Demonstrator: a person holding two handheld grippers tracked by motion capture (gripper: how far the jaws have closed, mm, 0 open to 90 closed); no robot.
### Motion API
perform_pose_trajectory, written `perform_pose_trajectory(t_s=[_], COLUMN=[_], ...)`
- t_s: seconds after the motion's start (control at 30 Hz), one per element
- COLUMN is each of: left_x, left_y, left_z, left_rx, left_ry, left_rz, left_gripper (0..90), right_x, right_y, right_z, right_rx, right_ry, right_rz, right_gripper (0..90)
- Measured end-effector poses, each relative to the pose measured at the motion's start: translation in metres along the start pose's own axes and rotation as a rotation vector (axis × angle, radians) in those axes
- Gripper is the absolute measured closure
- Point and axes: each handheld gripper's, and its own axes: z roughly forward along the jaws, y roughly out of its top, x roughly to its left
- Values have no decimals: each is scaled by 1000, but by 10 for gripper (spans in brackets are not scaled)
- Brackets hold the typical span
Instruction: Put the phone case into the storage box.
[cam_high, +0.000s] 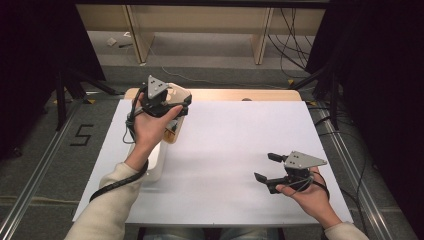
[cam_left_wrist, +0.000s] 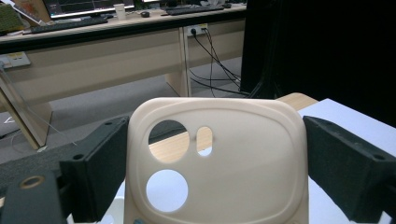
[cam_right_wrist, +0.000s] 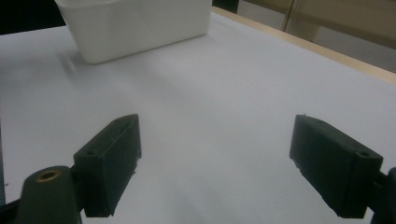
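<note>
Cream plastic plate (cam_left_wrist: 219, 158) with three cut-outs, two round and one slot, stands upright between the left gripper (cam_left_wrist: 205, 163) jaws, which flank its two side edges. The left jaw looks touching or almost touching the edge; the right jaw shows a thin gap, so I cannot tell if the grip is actually made. In the high view the plate (cam_high: 176, 95) sits under the left gripper (cam_high: 161, 100) near the far left of the white table sheet (cam_high: 240, 145), above the white tray (cam_high: 156, 162) lying below the forearm.

Judgement: the step is lifting or carrying the plate with the left hand. To do it well, squeeze evenly on both side edges, keep the jaws square to the plate so it does not pivot, and hold it low on the rim where the plastic is solid, not near the holes. The smooth curved edge could slip out if the clamp is light.

Right gripper (cam_high: 272, 170) rests near the right front of the sheet, jaws spread wide apart, nothing between them. From the right gripper view, bare sheet lies between the jaws (cam_right_wrist: 215, 158) and the white tray (cam_right_wrist: 135, 28) sits well ahead, up and left of the left jaw. Keep this one parked, ready to receive or steady the plate.
</note>
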Motion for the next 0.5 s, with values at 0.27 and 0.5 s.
perform_pose_trajectory(t_s=[0.27,0.5], left_x=[5,9], left_y=[1,1], left_z=[-2,-2], left_rx=[-4,-7], left_ry=[12,22], left_rz=[-5,-15], left_gripper=[109,109], right_x=[0,0], right_y=[0,0], right_z=[0,0], right_rx=[3,0], right_ry=[-1,1], right_rz=[0,0], right_gripper=[176,176])
